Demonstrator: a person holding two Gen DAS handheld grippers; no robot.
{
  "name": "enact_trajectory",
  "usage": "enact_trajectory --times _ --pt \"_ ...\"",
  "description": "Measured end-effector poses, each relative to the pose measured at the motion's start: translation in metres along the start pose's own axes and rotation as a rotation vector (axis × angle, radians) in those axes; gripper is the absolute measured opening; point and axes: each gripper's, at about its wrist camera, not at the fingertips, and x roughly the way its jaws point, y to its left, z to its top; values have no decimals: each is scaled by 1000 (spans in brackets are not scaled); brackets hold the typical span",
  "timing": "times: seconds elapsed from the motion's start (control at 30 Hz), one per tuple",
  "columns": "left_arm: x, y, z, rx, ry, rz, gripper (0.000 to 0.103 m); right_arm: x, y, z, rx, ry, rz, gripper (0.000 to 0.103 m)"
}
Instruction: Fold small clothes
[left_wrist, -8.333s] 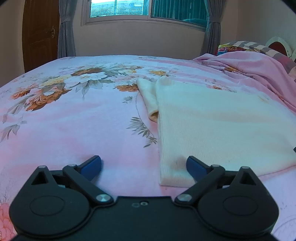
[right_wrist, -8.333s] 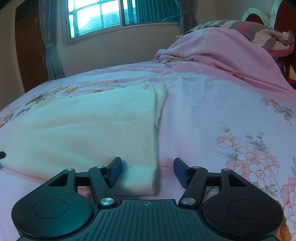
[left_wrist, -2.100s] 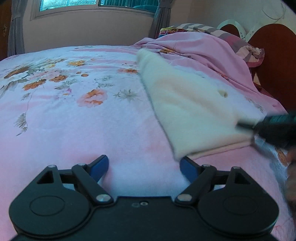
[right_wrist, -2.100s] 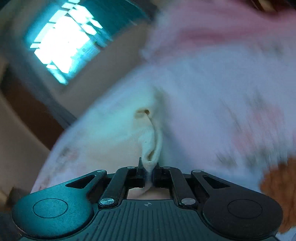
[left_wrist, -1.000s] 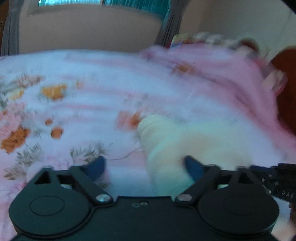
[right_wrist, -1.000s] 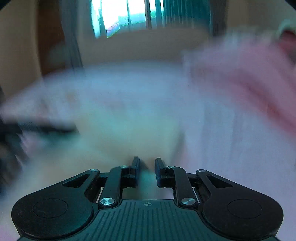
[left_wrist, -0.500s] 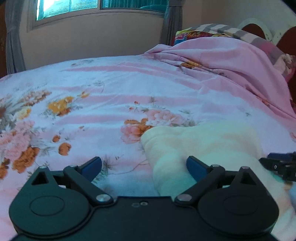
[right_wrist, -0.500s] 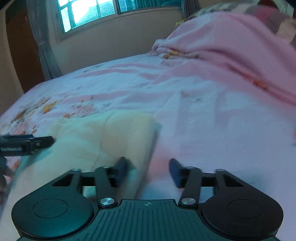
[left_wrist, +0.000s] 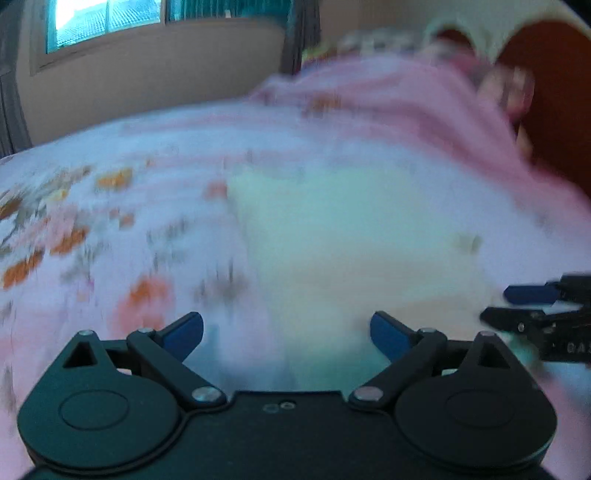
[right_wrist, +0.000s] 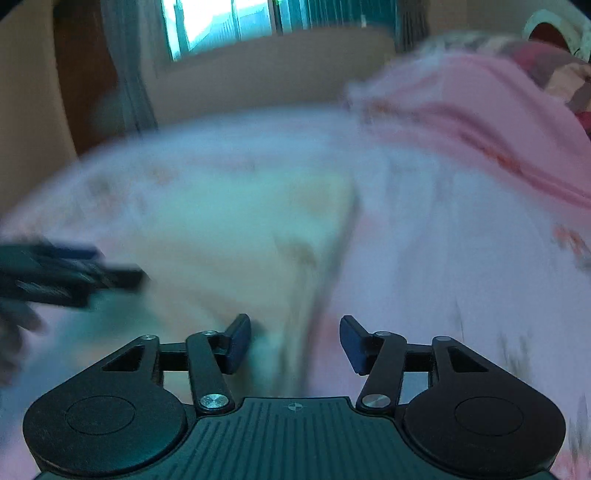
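- While both views are smearing with motion blur, the floral bedsheet (left_wrist: 92, 221) is lying at the left, a smooth pink cloth scattered with soft orange and grey flower shapes.
- The left gripper (left_wrist: 286, 328) is sitting low in its own view, its jaws standing wide with blue pads on black linkage arms, gripping nothing; the near left edge of the garment is lying between them without touching either pad.
- The cream garment (left_wrist: 351, 240) is resting flat on the bed, a folded, roughly rectangular piece of soft, fuzzy-looking knit; finer texture is too blurred to tell.
- The right gripper (right_wrist: 295, 343) is showing its jaws parted to a middling gap, pressing on nothing; the garment's (right_wrist: 240, 229) right-hand edge, where stacked layers are showing as a thick fold, is running down between the pads.
- The right gripper (left_wrist: 535, 306) is also appearing at the right edge of the left view, a dark, angular shape just beside the garment.
- The pink blanket (right_wrist: 480, 122) is lying heaped in rounded, rumpled folds at the far right, beyond the garment.
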Motion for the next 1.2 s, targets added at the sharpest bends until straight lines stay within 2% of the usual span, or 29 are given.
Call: enact_trajectory --times 0.1,0.13,0.27,0.37,0.4,0.43,0.47,0.53,0.67,0.83,0.93,1.03,1.1,1.2 --pt "-9 -1 -10 -22 -1 10 95 -5 -3 4 65 5 4 54" --pt "-15 0 -10 -31 -1 7 96 -15 -3 6 86 -18 12 54" --pt "-47 1 -21 -27 -25 5 96 -52 9 5 41 -88 18 54" --pt "-60 -4 -35 5 -36 -3 96 -63 13 -4 42 -116 25 54" --pt "-58 -7 -39 12 -27 3 95 -59 13 -8 38 -102 13 54" --pt "-54 -8 -44 7 -6 8 96 -47 13 -13 40 -40 -11 54" --pt "-49 -8 -50 -9 12 1 98 -28 13 -20 43 67 -35 54" --pt "-47 -5 -56 -37 13 -8 98 -26 15 -25 43 51 -38 54" --pt "-52 -3 -55 -22 28 -10 98 -32 17 -16 52 58 -38 54" --pt "-56 -5 -64 11 39 7 96 -49 18 -18 68 -5 -27 54" --pt "-61 -2 -63 -18 32 -1 96 -58 16 -18 91 -78 -21 54" --pt "-71 1 -59 -36 -2 -11 96 -66 13 -13 126 -140 -7 54" --pt "-83 6 -56 -71 -59 -43 96 -70 13 -11 127 -172 -5 54" --pt "-84 10 -48 -103 -91 -46 96 -68 13 -10 126 -184 -8 54"
